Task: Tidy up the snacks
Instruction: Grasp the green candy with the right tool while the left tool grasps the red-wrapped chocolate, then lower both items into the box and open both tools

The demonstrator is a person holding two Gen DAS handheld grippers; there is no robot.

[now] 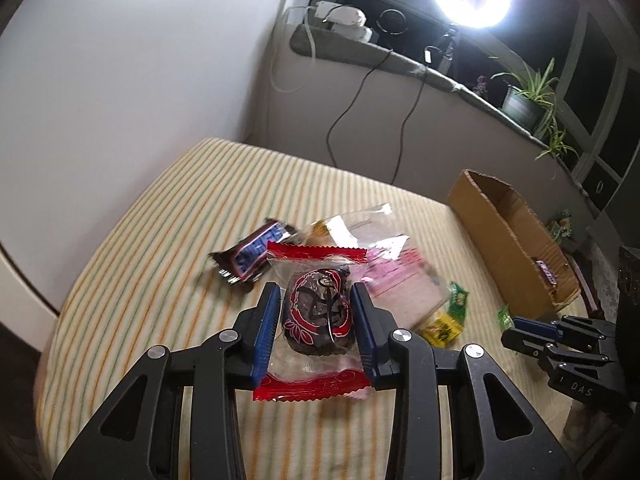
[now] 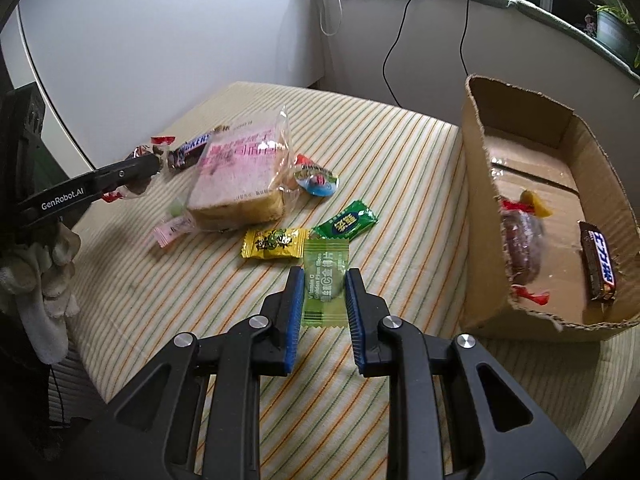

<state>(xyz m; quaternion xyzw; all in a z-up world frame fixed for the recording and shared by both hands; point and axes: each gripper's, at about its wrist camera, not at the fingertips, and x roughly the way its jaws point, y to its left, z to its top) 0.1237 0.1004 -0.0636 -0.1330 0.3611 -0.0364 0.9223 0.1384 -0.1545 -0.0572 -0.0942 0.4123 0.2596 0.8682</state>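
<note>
My left gripper [image 1: 316,292] is shut on a red-edged clear packet with a dark cake [image 1: 318,312] and holds it above the striped cloth [image 1: 140,300]; it also shows in the right wrist view [image 2: 140,168]. My right gripper [image 2: 320,280] is around a light green plum candy packet [image 2: 324,280] that lies on the cloth; the pads [image 2: 294,300] sit at its sides. The cardboard box [image 2: 476,184] at the right holds a Snickers bar [image 2: 598,264] and a red-wrapped cake [image 2: 520,248].
On the cloth lie a Snickers bar [image 2: 192,152], a bagged bread slice [image 2: 240,184], a yellow packet [image 2: 274,244], a green packet [image 2: 346,224], a pink candy [image 2: 172,232] and a round jelly cup [image 2: 316,180]. A windowsill with plants [image 1: 528,96] and cables is behind.
</note>
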